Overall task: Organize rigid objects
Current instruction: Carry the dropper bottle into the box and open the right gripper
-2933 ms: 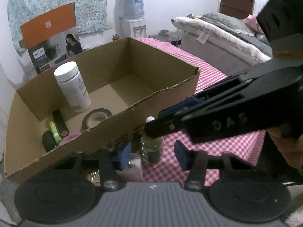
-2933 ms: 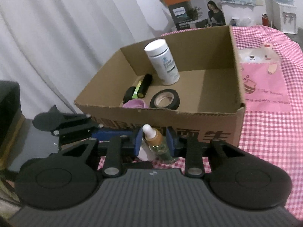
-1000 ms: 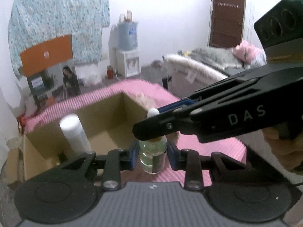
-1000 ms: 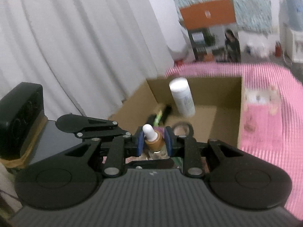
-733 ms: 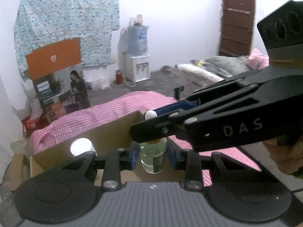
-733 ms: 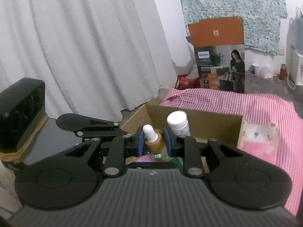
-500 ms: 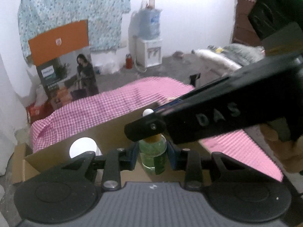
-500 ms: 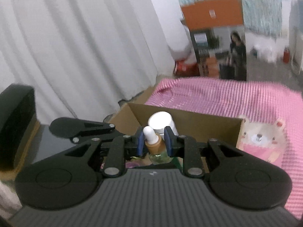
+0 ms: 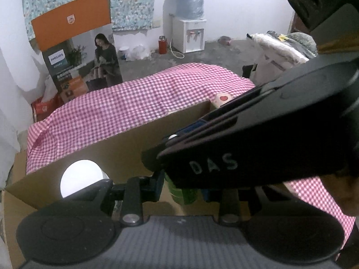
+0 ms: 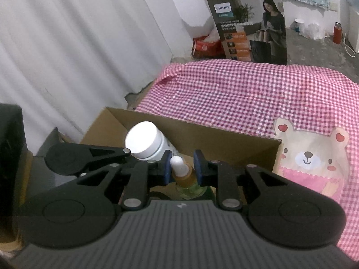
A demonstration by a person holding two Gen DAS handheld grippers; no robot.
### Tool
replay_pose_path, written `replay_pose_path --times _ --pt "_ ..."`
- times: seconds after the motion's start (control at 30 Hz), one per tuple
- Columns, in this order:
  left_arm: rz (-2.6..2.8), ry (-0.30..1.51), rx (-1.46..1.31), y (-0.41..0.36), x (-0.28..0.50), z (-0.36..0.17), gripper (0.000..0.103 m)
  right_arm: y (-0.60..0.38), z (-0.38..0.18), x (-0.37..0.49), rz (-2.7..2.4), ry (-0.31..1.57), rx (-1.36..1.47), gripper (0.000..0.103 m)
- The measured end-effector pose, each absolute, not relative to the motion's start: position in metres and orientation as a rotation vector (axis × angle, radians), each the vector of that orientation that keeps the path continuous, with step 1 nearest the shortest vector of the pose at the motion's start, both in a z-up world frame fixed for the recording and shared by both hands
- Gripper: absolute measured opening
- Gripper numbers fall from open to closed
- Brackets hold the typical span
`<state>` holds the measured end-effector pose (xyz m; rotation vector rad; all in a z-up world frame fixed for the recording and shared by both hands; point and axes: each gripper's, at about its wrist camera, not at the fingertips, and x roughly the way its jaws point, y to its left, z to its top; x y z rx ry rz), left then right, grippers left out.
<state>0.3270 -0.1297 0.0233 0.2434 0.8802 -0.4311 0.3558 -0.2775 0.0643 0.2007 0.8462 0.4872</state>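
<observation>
A small dropper bottle (image 10: 182,174) with a white cap, amber neck and green glass body is held over the open cardboard box (image 10: 215,141). My right gripper (image 10: 181,168) is shut on its neck. My left gripper (image 9: 181,186) is shut on its green body (image 9: 182,194); the right gripper's black arm (image 9: 258,148) crosses over it and hides the bottle's top. A white-capped canister (image 10: 145,143) stands inside the box just left of the bottle, and shows in the left wrist view (image 9: 80,178).
The box sits on a table under a pink checked cloth (image 10: 235,98) with a bear patch (image 10: 309,154). A Philips carton (image 10: 249,22) stands on the floor beyond. White curtain (image 10: 78,44) at left. A water dispenser (image 9: 190,20) stands by the far wall.
Both grippers have lifted the dropper bottle from the table in front of the box and carried it forward over the box, now lowering beside the white canister.
</observation>
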Motion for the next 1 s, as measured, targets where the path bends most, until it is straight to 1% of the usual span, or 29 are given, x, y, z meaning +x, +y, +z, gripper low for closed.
replay_pose_path --times 0.1,0.13,0.4,0.47,0.53,0.6,0.83,0.9,0.97,1.0 --pt "-0.439 0.889 0.248 -0.134 0.329 0.020 0.033 -0.276 0.060 0.362 0.491 0.859 0.184 0.020" --pt "-0.443 0.886 0.253 -0.136 0.329 0.020 0.031 -0.275 0.059 0.364 0.492 0.864 0.179 0.020" --pt "-0.455 0.868 0.276 -0.144 0.327 0.023 0.032 -0.272 0.059 0.369 0.486 0.868 0.143 0.021" --pt "-0.456 0.863 0.281 -0.144 0.326 0.023 0.037 -0.274 0.061 0.367 0.480 0.855 0.143 0.021" --pt "-0.457 0.853 0.290 -0.143 0.322 0.026 0.051 -0.279 0.065 0.364 0.475 0.834 0.155 0.021" --pt "-0.460 0.834 0.303 -0.142 0.315 0.030 0.058 -0.284 0.070 0.359 0.469 0.815 0.176 0.022" --pt "-0.467 0.772 0.332 -0.124 0.280 0.055 0.074 -0.312 0.100 0.311 0.446 0.690 0.283 0.031" --pt "-0.469 0.749 0.321 -0.113 0.264 0.066 0.078 -0.320 0.108 0.289 0.448 0.654 0.321 0.034" --pt "-0.472 0.732 0.310 -0.103 0.248 0.075 0.080 -0.327 0.113 0.264 0.451 0.620 0.353 0.041" --pt "-0.476 0.721 0.306 -0.097 0.237 0.079 0.083 -0.330 0.115 0.251 0.450 0.604 0.368 0.041"
